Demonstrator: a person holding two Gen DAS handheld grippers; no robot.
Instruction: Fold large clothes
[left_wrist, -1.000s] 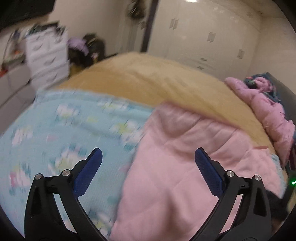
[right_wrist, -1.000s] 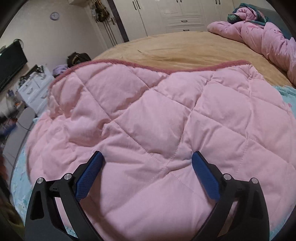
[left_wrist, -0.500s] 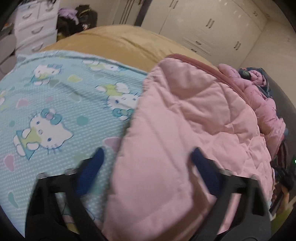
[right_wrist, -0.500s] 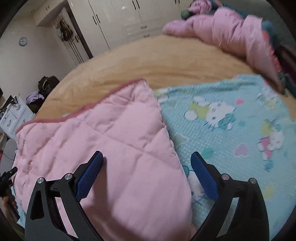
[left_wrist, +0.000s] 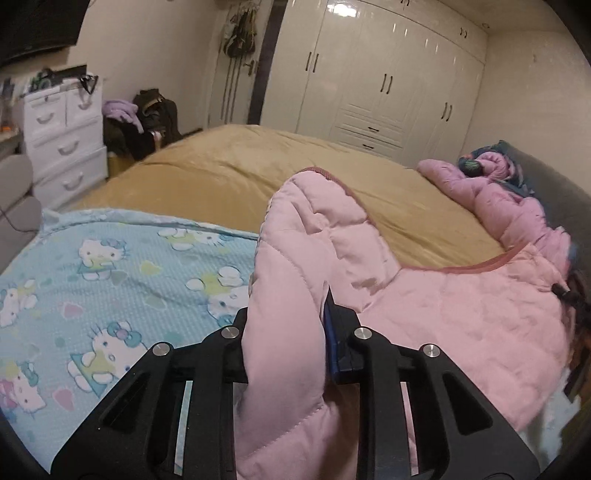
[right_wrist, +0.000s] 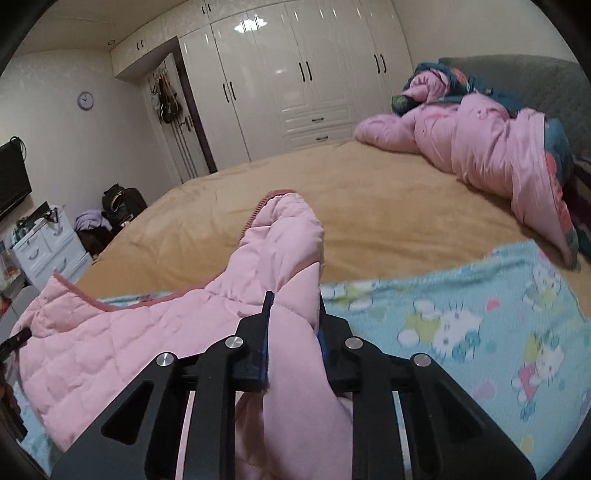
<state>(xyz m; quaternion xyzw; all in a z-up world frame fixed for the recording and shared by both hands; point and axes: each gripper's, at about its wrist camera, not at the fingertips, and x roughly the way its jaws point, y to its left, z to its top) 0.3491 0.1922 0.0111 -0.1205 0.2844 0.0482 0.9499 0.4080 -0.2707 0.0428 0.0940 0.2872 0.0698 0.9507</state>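
A pink quilted blanket (left_wrist: 461, 317) lies half lifted over its light blue Hello Kitty patterned side (left_wrist: 110, 280) on the bed. My left gripper (left_wrist: 286, 325) is shut on a bunched corner of the pink blanket, which sticks up between the fingers. My right gripper (right_wrist: 293, 325) is shut on another corner of the same pink blanket (right_wrist: 103, 343), with the blue patterned side (right_wrist: 461, 332) spread to its right.
The bed has a tan cover (left_wrist: 229, 173). A crumpled pink duvet (right_wrist: 480, 147) lies by the grey headboard (right_wrist: 517, 77). White wardrobes (left_wrist: 388, 81) stand behind the bed. A white drawer unit (left_wrist: 62, 136) and a pile of dark bags (left_wrist: 147, 122) stand at the left.
Both grippers were open over the flat blanket; now both have closed on pink corners and lifted them, so the blanket bunches up between the fingers.
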